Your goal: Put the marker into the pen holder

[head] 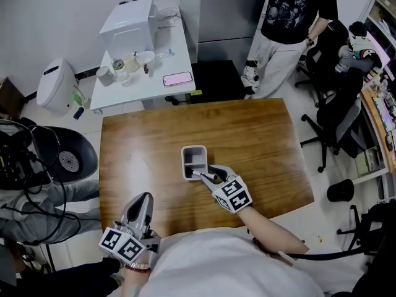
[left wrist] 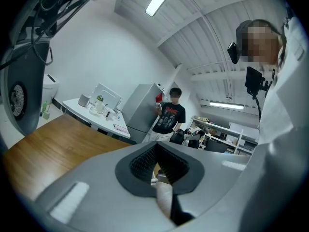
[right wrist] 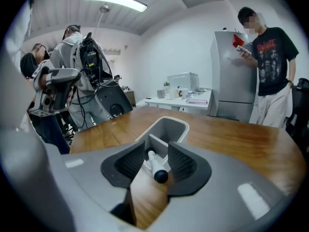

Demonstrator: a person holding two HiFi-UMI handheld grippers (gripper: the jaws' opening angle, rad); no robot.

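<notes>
A grey pen holder (head: 193, 161) with an inner divider stands at the middle of the wooden table (head: 142, 159). My right gripper (head: 209, 176) is just behind its near right corner, shut on a white marker (head: 202, 175) with a black cap. In the right gripper view the marker (right wrist: 155, 167) lies along the jaws, its white end pointing at the pen holder (right wrist: 166, 129) and reaching its near rim. My left gripper (head: 143, 200) hovers at the table's near edge, left of me, jaws together and nothing in them. The left gripper view (left wrist: 158, 170) shows only a narrow slit between its pads.
A person (head: 291, 17) stands beyond the table's far right corner beside a grey cabinet (head: 219, 17). A white side table (head: 145, 73) with a box, cups and a phone is at the far left. Office chairs (head: 337, 110) stand to the right, a black chair (head: 62, 159) to the left.
</notes>
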